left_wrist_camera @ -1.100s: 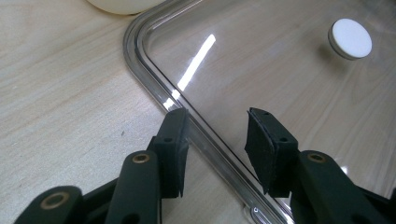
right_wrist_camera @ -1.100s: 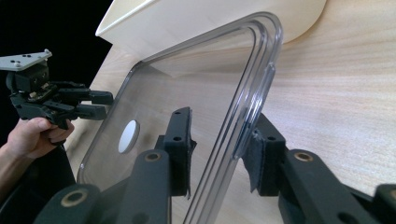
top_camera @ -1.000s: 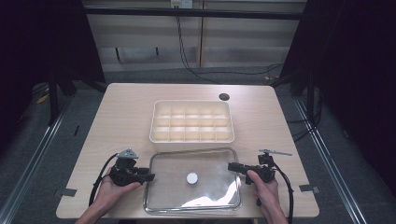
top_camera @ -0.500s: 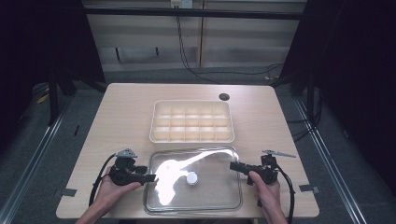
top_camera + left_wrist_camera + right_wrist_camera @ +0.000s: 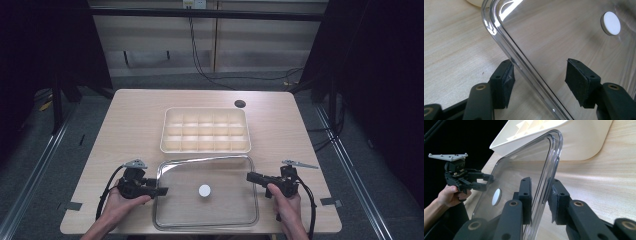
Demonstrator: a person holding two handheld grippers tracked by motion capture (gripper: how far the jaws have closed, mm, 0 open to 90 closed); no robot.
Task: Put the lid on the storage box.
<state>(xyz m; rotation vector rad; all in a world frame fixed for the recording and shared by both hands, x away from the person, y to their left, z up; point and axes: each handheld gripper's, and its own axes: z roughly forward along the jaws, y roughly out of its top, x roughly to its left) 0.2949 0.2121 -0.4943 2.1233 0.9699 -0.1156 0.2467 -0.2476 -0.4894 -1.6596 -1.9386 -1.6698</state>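
Your right tool (image 5: 540, 202) clamps the clear plastic lid's (image 5: 220, 175) rounded rim — your left tool (image 5: 540, 83), jaws just widened, straddles the opposite edge, pads apart.

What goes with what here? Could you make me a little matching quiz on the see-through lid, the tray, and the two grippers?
Things:
1. lid
2. tray
3. left gripper
4. right gripper

States:
A. cream, divided into compartments
B. jaws open, astride the lid's rim
C. clear, with a white round knob
D. shut on the lid's rim

Pairs: 1-C, 2-A, 3-B, 4-D
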